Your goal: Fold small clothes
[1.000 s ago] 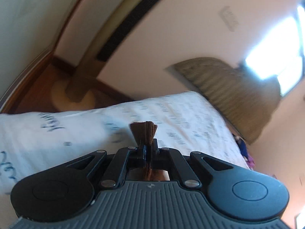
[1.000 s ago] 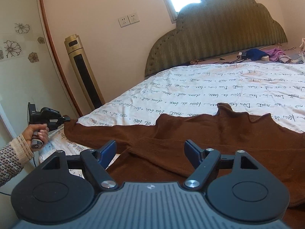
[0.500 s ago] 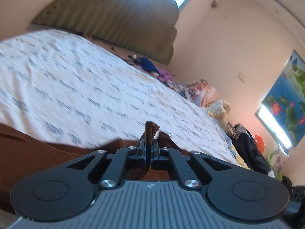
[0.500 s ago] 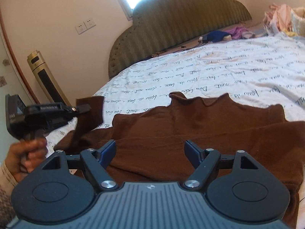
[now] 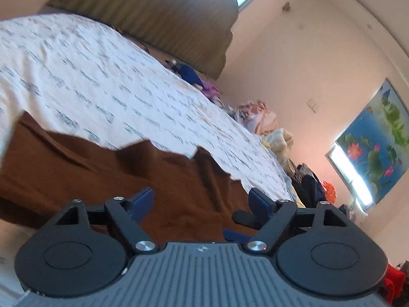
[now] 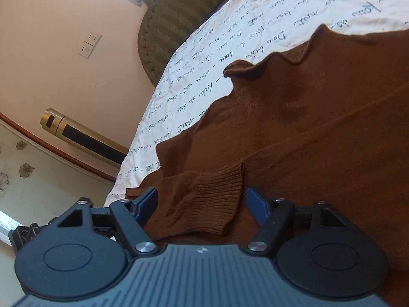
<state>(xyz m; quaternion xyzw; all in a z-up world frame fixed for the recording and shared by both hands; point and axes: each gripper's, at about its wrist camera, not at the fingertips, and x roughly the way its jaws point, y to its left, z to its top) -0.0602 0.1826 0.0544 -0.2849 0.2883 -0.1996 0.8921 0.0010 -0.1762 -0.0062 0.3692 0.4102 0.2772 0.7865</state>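
Observation:
A brown knit sweater (image 5: 107,179) lies spread on the white bed sheet with script print (image 5: 89,76). My left gripper (image 5: 202,202) is open and empty just above the sweater. In the right wrist view the sweater (image 6: 319,117) fills the right side, with its ribbed sleeve cuff (image 6: 217,192) folded over the body. My right gripper (image 6: 202,202) is open, its jaws standing either side of that cuff without closing on it. Part of the right gripper shows behind my left one (image 5: 245,217).
An olive padded headboard (image 5: 158,12) stands at the far end of the bed. Piled clothes (image 5: 263,117) lie along the bed's far side. A gold tower fan (image 6: 84,135) stands by the wall next to the bed. A flower painting (image 5: 378,140) hangs on the wall.
My left gripper, shut on the sleeve cuff, swung it over the sweater body and opened, dropping the cuff there. My right gripper moved in low over the cuff.

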